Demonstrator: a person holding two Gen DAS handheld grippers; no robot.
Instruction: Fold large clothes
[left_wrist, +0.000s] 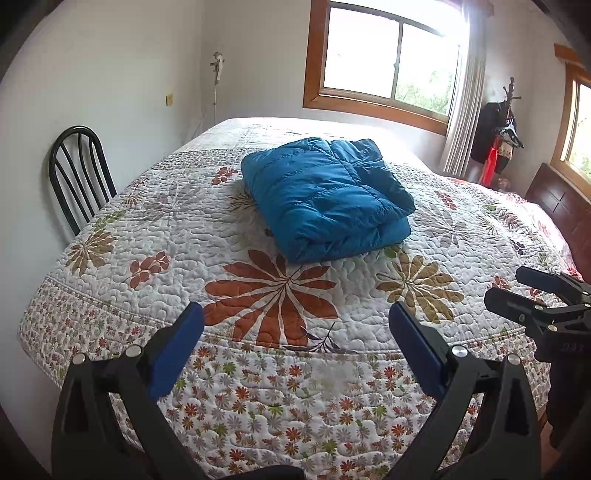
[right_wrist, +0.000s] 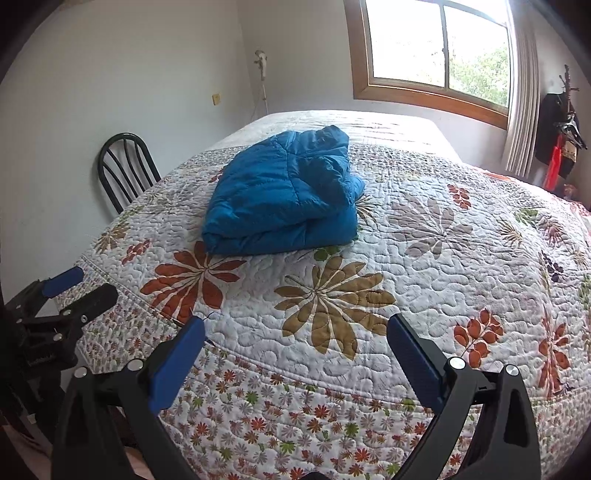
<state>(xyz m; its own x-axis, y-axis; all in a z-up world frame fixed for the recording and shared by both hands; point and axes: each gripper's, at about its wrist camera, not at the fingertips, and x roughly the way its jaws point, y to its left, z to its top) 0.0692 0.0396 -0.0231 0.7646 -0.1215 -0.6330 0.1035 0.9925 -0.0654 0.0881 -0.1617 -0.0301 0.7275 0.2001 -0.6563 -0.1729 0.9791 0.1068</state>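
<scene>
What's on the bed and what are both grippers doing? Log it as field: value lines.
garment: blue puffer jacket, folded into a compact bundle
garment location: lying on the floral quilt, toward the bed's middle
left gripper: open, empty, short of the jacket, over the bed's near edge
right gripper: open, empty, also short of the jacket
contact with garment: none
beside bed: black chair against the wall
background: window, coat rack with hanging clothes
</scene>
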